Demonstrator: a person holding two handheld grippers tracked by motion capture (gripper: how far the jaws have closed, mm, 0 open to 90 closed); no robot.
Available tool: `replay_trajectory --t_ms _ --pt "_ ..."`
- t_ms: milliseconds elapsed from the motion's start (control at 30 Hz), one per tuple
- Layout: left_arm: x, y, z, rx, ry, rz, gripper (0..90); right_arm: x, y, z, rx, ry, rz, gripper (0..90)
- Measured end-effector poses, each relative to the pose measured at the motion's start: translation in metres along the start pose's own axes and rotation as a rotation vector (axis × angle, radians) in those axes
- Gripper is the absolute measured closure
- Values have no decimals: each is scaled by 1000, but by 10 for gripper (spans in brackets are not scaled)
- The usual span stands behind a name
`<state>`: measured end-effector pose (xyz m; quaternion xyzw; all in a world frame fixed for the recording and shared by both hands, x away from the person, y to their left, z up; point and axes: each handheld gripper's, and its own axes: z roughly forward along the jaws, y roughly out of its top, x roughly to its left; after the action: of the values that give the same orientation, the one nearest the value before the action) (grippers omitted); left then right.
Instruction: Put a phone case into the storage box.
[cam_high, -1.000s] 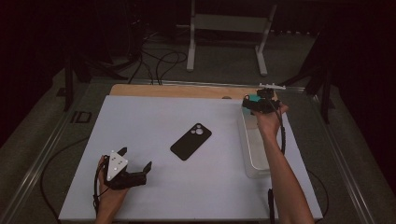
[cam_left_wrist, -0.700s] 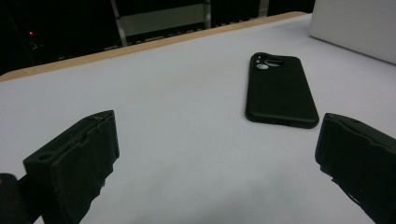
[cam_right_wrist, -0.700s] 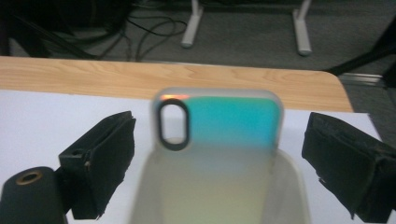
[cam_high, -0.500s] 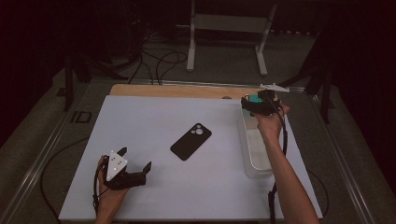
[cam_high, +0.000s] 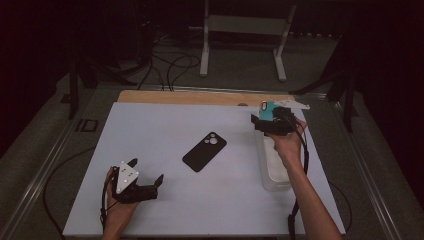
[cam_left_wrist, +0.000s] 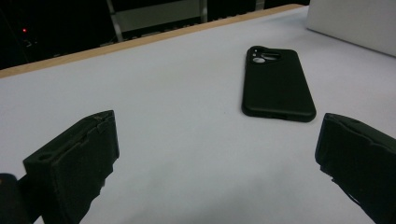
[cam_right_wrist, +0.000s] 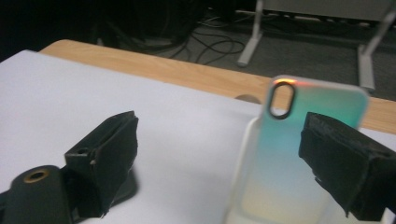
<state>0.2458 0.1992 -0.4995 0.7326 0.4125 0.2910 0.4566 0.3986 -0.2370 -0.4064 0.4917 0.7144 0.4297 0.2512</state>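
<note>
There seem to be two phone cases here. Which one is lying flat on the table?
The black phone case lies flat, camera cutout up, mid-table ahead of the open left tongs. The pale iridescent case stands propped in the clear tray by the right tongs.

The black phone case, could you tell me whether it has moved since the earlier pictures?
No. The black case lies at the same spot and angle on the white mat.

A white rectangular table top with a light wooden strip along its far edge stands in a dim room. Beyond it, a pale metal frame stand rests on the grey floor, beside loose black cables. Metal rails flank the table, and the far background lies in near darkness.
</note>
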Motion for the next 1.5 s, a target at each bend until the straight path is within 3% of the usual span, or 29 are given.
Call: replay_trajectory --t_ms 233,667,900,1133,1500 --pt "-2 0 1 9 -2 8 1 23 -14 -19 -21 62 -52 106" --pt "-1 0 0 7 -8 0 1 42 -48 -52 -94 146 -54 98" --pt "3 2 -3 -11 -20 -28 1 46 -77 -64 -117 154 -80 98" --pt "4 6 -8 -29 -39 -34 1 43 -97 -73 -153 166 -69 99" --pt "7 15 -18 -63 -75 -47 1 50 -122 -84 -215 162 -132 99"
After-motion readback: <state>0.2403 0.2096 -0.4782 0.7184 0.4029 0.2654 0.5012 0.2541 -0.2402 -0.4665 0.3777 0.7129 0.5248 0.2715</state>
